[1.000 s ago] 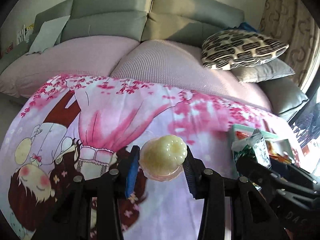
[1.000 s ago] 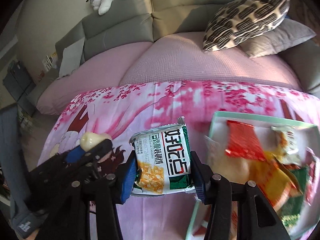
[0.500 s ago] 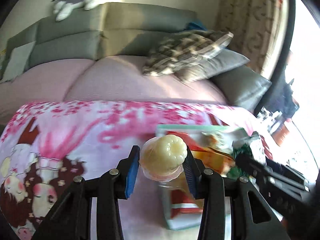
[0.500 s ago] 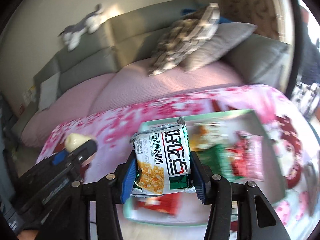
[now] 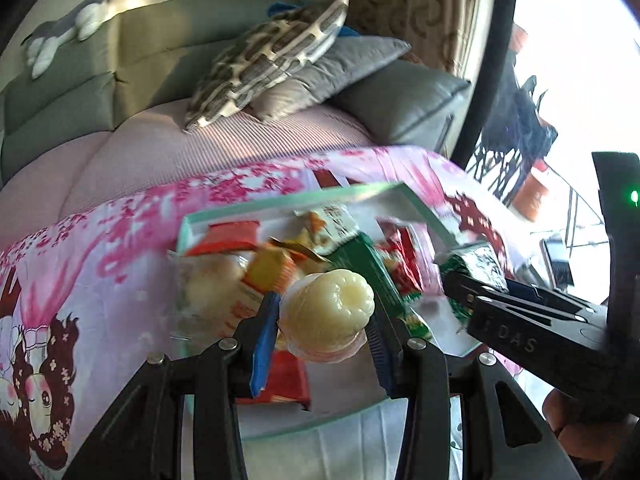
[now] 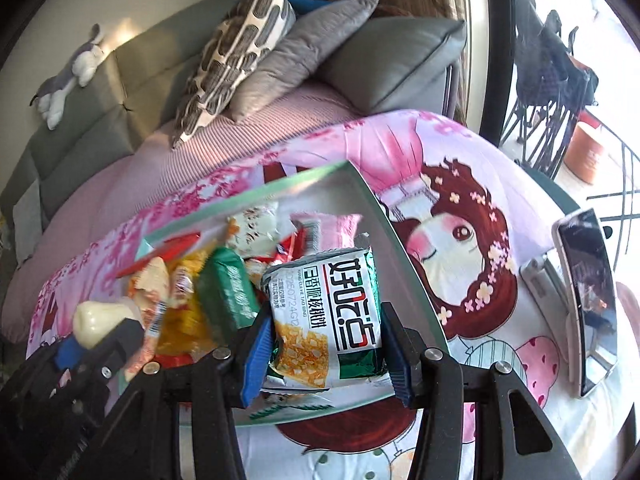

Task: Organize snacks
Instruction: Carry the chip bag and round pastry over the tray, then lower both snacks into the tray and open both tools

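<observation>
Left wrist view: the left gripper (image 5: 324, 334) clamps a pale yellow jelly cup (image 5: 328, 312) between its blue-padded jaws, poised above the near part of a mint-green tray (image 5: 304, 202) that rests on a pink cartoon-print cloth (image 5: 100, 248) spread over the table. Right wrist view: the right gripper (image 6: 326, 354) has its jaws closed on a green-and-white biscuit packet (image 6: 332, 316), held upright over the tray's near right corner, just inside its rim.

Inside the tray lies a jumble of wrappers: a red packet (image 5: 228, 236) toward the far left corner, a green packet (image 6: 230, 290) near the middle, and yellow and orange sweets (image 6: 182, 320) beside it. Blur hides finer detail.

A phone (image 6: 586, 300) stands right of the tray on the cloth; a grey sofa with a patterned cushion (image 6: 236, 60) rises beyond it.

Judged from this, the sorting is well advanced: most snacks sit in the tray, no loose ones show on the visible cloth, and both held items remain to be released.
</observation>
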The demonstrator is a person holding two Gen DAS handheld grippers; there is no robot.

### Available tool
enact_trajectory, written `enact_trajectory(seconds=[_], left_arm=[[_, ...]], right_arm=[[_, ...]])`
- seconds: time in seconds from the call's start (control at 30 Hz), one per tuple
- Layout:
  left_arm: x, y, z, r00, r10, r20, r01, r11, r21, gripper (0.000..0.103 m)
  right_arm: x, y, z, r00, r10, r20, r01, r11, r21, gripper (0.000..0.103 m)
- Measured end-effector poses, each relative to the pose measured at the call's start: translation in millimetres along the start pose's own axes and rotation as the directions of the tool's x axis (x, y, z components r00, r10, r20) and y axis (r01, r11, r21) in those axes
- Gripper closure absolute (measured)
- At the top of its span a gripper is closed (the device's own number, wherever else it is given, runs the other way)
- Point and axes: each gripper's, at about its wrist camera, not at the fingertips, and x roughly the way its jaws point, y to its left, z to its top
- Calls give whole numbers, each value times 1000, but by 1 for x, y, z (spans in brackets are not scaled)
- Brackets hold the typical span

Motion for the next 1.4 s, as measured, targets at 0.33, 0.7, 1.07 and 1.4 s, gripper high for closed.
enact_trajectory(seconds=[0.33, 0.7, 1.07, 1.4], left_arm=[[45, -15, -25, 991, 63, -121, -58, 997, 46, 59], [36, -9, -28, 987, 72, -143, -68, 997, 29, 36], [-3, 19, -42, 981, 155, -118, -162, 985, -52, 11], [-38, 96, -70, 948, 289, -134, -316, 902, -293, 1]], right_arm=[[36, -4, -12, 995, 14, -100, -14, 1000, -1, 48], [46, 4, -19, 987, 24, -161, -27, 1000, -14, 29], [10, 21, -18, 998, 29, -59, -32, 998, -55, 0], [-13, 47, -38, 999, 46, -26, -49, 993, -112, 0]])
